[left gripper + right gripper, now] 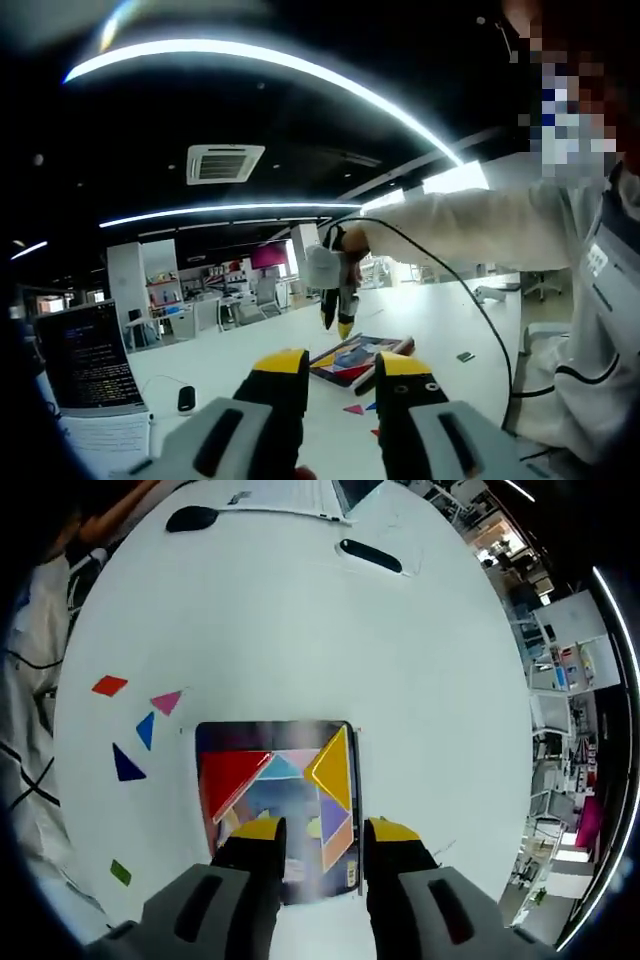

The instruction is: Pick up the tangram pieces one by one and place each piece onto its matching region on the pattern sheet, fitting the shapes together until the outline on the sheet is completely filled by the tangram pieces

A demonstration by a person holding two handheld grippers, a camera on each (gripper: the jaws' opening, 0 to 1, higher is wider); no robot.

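Observation:
Seen from above in the right gripper view, the pattern sheet (275,735) lies on the white table. On it sit a red triangle (232,775), a yellow triangle (335,765) and smaller light blue, purple and orange pieces. My right gripper (327,830) hangs open over the sheet's near edge, holding nothing. Loose pieces lie left of the sheet: an orange-red one (109,685), a pink triangle (166,700), a blue triangle (146,730), a dark blue triangle (126,765) and a green piece (120,872). My left gripper (345,365) is open and empty, raised, facing the sheet (355,360) and the right gripper (340,305).
A laptop (85,360) and a black mouse (187,398) sit on the table's left in the left gripper view. A person's sleeve (470,225) and a cable (480,310) reach in from the right. A black oblong object (370,555) lies beyond the sheet.

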